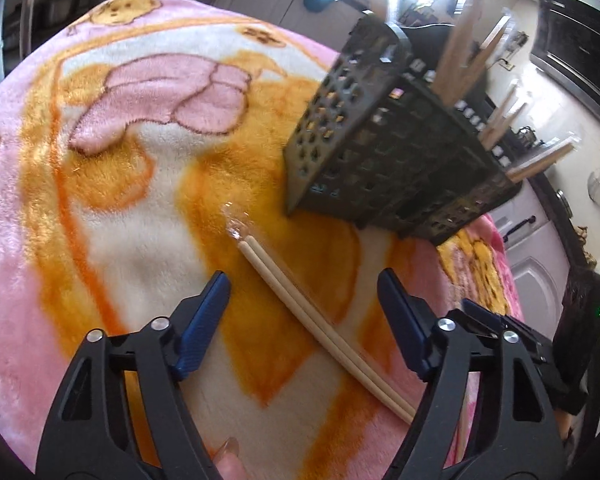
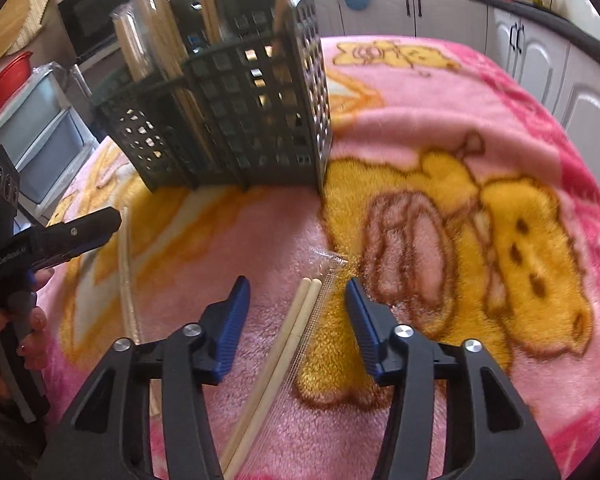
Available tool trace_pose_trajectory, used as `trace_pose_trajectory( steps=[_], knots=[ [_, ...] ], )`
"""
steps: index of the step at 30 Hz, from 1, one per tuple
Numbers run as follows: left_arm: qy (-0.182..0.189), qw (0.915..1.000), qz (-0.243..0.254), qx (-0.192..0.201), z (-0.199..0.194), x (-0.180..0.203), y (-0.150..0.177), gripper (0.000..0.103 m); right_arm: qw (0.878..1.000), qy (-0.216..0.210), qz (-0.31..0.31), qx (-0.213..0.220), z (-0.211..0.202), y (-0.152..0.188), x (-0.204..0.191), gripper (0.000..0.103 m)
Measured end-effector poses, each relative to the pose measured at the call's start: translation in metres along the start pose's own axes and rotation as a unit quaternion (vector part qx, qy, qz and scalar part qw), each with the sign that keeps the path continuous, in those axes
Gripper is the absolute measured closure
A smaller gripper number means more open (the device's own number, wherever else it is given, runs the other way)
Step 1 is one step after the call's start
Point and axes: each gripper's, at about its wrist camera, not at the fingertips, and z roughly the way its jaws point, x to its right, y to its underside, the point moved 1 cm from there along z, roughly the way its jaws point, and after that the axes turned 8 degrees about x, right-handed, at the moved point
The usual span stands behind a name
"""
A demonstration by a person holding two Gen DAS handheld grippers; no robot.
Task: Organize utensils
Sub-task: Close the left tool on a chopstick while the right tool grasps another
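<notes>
Both hand-held grippers, left [image 1: 302, 312] and right [image 2: 298, 312], spread, each straddling a wrapped chopstick pair [image 1: 324, 336] [image 2: 284, 340] lying flat on the blanket [image 1: 100, 208], near the basket [image 1: 384, 152]; pads not touching, likely lining up to pinch.

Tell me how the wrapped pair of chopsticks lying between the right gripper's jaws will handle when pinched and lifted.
The wrapped chopsticks look thin, straight and wooden, so probably stiff and light. Their clear wrapper looks glossy, so the right gripper, jaws open around them, may slip. The two round sticks sit loose in the sleeve and could roll against each other, though the fleecy blanket should stop them rolling away.
</notes>
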Motion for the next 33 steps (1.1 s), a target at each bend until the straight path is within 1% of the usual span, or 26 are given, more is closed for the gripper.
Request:
trace_pose_trajectory(
  steps=[3, 4, 6, 8, 9, 11, 12, 13, 15, 17, 21, 25, 28, 33],
  knots=[
    [-0.003, 1.0000, -0.008, -0.002, 0.004, -0.001, -0.007, 0.038, 1.000, 0.004, -0.003, -0.001, 0.004, -0.002, -0.002, 0.058],
    [-0.005, 0.9999, -0.009, -0.001, 0.007, -0.002, -0.009, 0.039, 1.000, 0.008, -0.009, 0.000, 0.005, -0.003, -0.003, 0.062],
    [-0.016, 0.9998, -0.009, 0.002, 0.012, -0.002, -0.013, 0.045, 1.000, 0.013, -0.017, 0.000, 0.008, -0.005, -0.003, 0.068],
    [-0.030, 0.9995, -0.008, 0.003, 0.014, -0.003, -0.016, 0.057, 1.000, 0.016, -0.018, 0.000, 0.009, -0.006, -0.002, 0.074],
    [-0.040, 0.9992, -0.006, 0.003, 0.014, -0.004, -0.017, 0.061, 1.000, 0.019, -0.014, 0.001, 0.010, -0.007, 0.000, 0.080],
    [-0.059, 0.9983, 0.003, 0.006, 0.016, -0.004, -0.018, 0.077, 1.000, 0.016, -0.006, 0.003, 0.010, -0.008, 0.004, 0.085],
    [-0.069, 0.9975, 0.009, 0.009, 0.016, -0.006, -0.018, 0.082, 1.000, 0.015, -0.005, 0.004, 0.010, -0.009, 0.005, 0.089],
    [-0.072, 0.9973, 0.012, 0.010, 0.015, -0.008, -0.018, 0.086, 1.000, 0.012, -0.004, 0.005, 0.010, -0.009, 0.005, 0.091],
    [-0.069, 0.9976, 0.008, 0.011, 0.013, -0.012, -0.018, 0.089, 1.000, 0.008, -0.001, 0.007, 0.010, -0.011, 0.006, 0.094],
    [-0.070, 0.9974, 0.010, 0.008, 0.011, -0.015, -0.018, 0.096, 1.000, 0.000, 0.007, 0.008, 0.008, -0.011, 0.005, 0.096],
    [-0.058, 0.9983, 0.006, 0.004, 0.008, -0.020, -0.018, 0.098, 1.000, -0.015, 0.004, 0.010, 0.002, -0.014, -0.004, 0.096],
    [-0.044, 0.9988, 0.004, 0.021, -0.006, -0.020, -0.018, 0.099, 0.999, -0.029, -0.007, 0.026, -0.011, -0.021, -0.016, 0.097],
    [-0.032, 0.9988, 0.012, 0.035, -0.020, -0.010, -0.019, 0.099, 0.998, -0.039, -0.017, 0.041, -0.024, -0.026, -0.025, 0.097],
    [-0.005, 0.9967, 0.045, 0.067, -0.051, 0.016, -0.027, 0.099, 0.994, -0.065, -0.035, 0.075, -0.048, -0.035, -0.039, 0.097]
  ],
)
